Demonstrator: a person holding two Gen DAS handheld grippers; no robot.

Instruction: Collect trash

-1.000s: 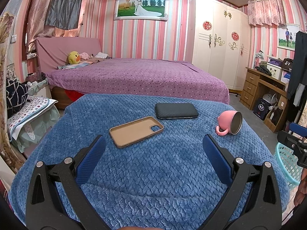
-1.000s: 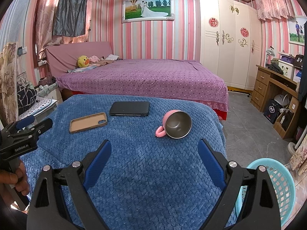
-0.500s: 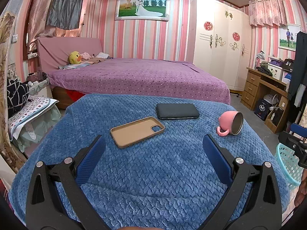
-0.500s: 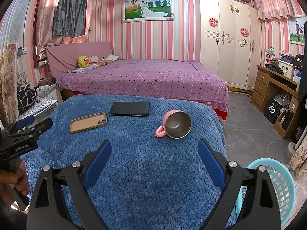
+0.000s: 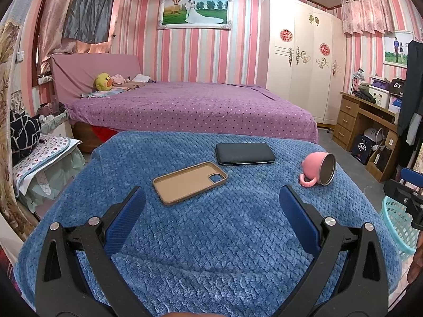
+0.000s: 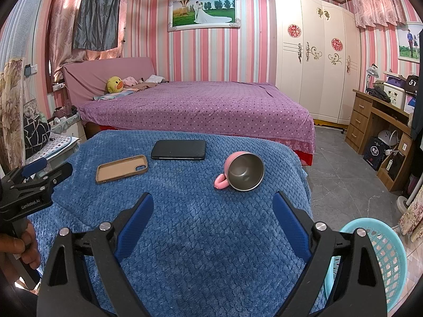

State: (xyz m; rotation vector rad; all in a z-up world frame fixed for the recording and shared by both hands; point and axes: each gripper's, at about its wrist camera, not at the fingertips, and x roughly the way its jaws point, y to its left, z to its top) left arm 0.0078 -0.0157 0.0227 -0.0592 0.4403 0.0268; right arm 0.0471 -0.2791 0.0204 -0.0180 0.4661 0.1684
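Note:
A blue blanket-covered table (image 5: 211, 237) (image 6: 198, 237) carries three items. A tan phone case (image 5: 189, 182) (image 6: 122, 168) lies open side up at the left. Behind it rests a black phone (image 5: 244, 153) (image 6: 178, 149). A pink mug (image 5: 318, 168) (image 6: 242, 171) lies on its side at the right, its steel mouth facing the near right. My left gripper (image 5: 211, 206) is open and empty above the near blanket, short of the case. My right gripper (image 6: 212, 208) is open and empty too, just short of the mug. A turquoise basket (image 6: 383, 259) (image 5: 396, 224) stands on the floor to the table's right.
A purple bed (image 5: 190, 108) runs behind the table. A white wardrobe (image 5: 304, 58) and a wooden desk (image 5: 370, 121) stand at the right. A side stand with cloths (image 5: 39, 158) is on the left. A hand (image 6: 23, 248) holds the left gripper's handle.

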